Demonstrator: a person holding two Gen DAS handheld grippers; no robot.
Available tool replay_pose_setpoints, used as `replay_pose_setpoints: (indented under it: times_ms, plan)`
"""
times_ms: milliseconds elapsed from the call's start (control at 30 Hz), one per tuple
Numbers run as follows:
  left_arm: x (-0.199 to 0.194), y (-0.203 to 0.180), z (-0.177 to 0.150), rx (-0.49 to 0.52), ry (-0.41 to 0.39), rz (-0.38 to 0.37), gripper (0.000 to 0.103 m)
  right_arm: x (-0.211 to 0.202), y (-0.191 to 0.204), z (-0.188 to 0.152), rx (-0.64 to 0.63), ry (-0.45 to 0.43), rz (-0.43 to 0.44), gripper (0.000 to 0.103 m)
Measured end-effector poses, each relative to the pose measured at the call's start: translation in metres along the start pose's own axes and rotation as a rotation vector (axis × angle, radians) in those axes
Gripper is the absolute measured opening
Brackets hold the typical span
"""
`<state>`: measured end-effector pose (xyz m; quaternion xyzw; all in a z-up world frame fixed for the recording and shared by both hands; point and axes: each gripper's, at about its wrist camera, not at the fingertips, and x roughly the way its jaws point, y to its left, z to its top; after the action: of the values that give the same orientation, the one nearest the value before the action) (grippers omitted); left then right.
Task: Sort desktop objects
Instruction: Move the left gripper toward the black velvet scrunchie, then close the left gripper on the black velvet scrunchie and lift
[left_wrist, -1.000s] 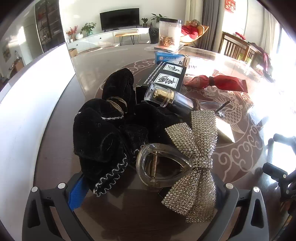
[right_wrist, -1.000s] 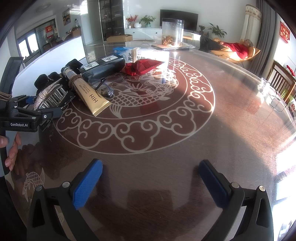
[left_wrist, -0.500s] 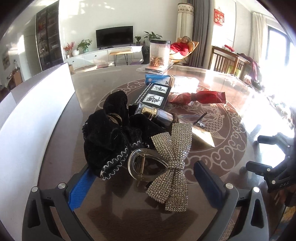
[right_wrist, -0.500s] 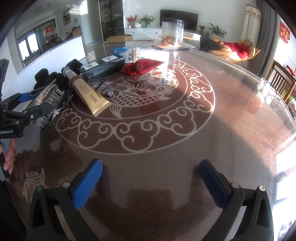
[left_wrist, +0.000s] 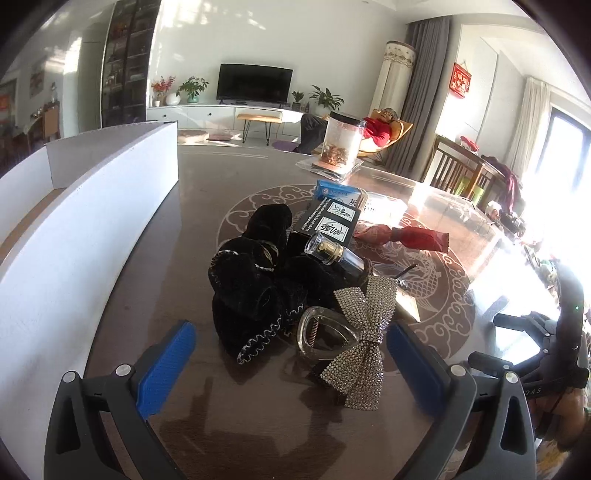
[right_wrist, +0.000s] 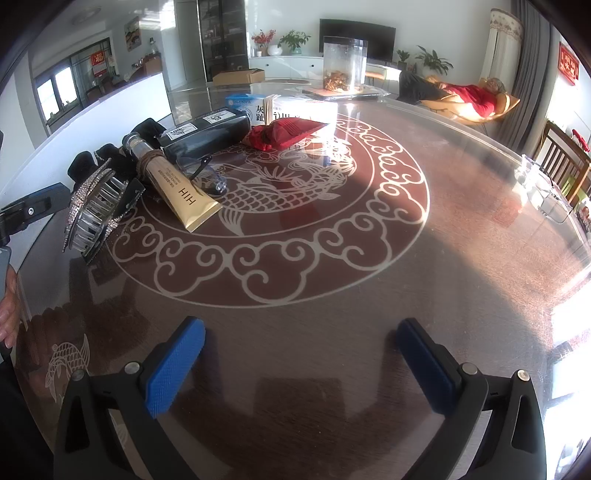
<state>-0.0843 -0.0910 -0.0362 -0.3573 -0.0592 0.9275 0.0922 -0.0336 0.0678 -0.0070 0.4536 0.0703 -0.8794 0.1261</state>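
Observation:
A rhinestone bow hair clip (left_wrist: 360, 343) lies on the dark round table (left_wrist: 229, 417) just ahead of my left gripper (left_wrist: 291, 363), which is open and empty. A black velvet scrunchie (left_wrist: 255, 284) lies to its left. Behind are a gold cream tube (left_wrist: 334, 254), a black box (left_wrist: 328, 221), a blue box (left_wrist: 334, 191) and a red pouch (left_wrist: 402, 236). My right gripper (right_wrist: 301, 365) is open and empty over bare table. It sees the clip (right_wrist: 98, 210), the tube (right_wrist: 177, 184), the black box (right_wrist: 207, 129) and the red pouch (right_wrist: 284, 131) at far left.
A white open cardboard box (left_wrist: 85, 206) stands along the table's left side. A clear jar (left_wrist: 341, 142) stands on a tray at the far edge. Glasses (right_wrist: 201, 175) lie by the tube. A white carton (right_wrist: 303, 107) sits behind the pouch. Chairs stand at right.
My left gripper has pulled back and risen from the clip and scrunchie, so both blue pads now show. The clip stays on the table. The right gripper has not moved.

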Motion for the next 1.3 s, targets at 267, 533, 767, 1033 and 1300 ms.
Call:
replay_pose_setpoints:
  times_ms: [267, 533, 767, 1033, 1300]
  plan:
    - [0.025, -0.007, -0.006, 0.040, 0.093, 0.057, 0.103, 0.000, 0.000, 0.000, 0.000, 0.000, 0.000, 0.103]
    - [0.017, -0.052, -0.009, 0.205, 0.090, -0.051, 0.103, 0.000, 0.000, 0.000, 0.000, 0.000, 0.000, 0.103]
    - [-0.002, 0.022, -0.004, -0.072, 0.101, -0.045, 0.103, 0.000, 0.000, 0.000, 0.000, 0.000, 0.000, 0.103]
    - [0.050, 0.015, 0.029, -0.142, 0.153, 0.048, 0.103, 0.000, 0.000, 0.000, 0.000, 0.000, 0.000, 0.103]
    - [0.041, 0.000, 0.002, 0.049, 0.269, 0.192, 0.103, 0.000, 0.000, 0.000, 0.000, 0.000, 0.000, 0.103]
